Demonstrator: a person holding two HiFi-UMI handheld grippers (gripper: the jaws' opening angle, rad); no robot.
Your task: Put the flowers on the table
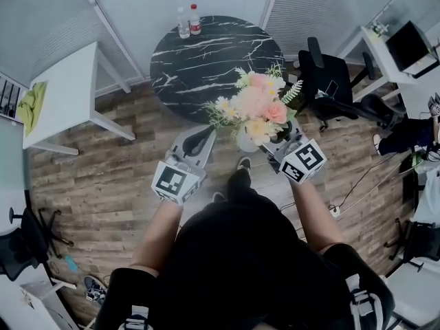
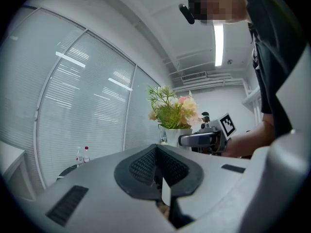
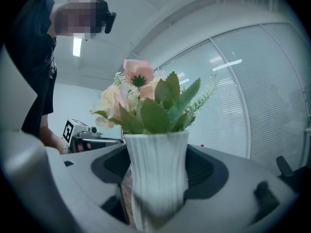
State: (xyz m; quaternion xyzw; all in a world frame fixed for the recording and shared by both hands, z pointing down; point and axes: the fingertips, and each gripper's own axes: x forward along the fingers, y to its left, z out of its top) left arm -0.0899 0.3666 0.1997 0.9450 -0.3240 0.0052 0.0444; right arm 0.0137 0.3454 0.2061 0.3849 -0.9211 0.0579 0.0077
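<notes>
I see the right gripper (image 1: 269, 144) clamped on the upright white vase (image 3: 158, 178), with the flowers (image 1: 256, 105) inside pointing up. The left gripper (image 1: 203, 135), at its 9 o'clock, has its jaws together.

Pink, cream and yellow flowers (image 1: 256, 105) in a white ribbed vase (image 3: 156, 178); black white-veined table (image 1: 206, 53)

In the head view, flowers (image 1: 256, 107) hide most of the vase (image 1: 245, 142), and labels on the 2 bottles (image 1: 183, 23) are illegible. In the right gripper view, the vase base is blurred and cut off.
</notes>
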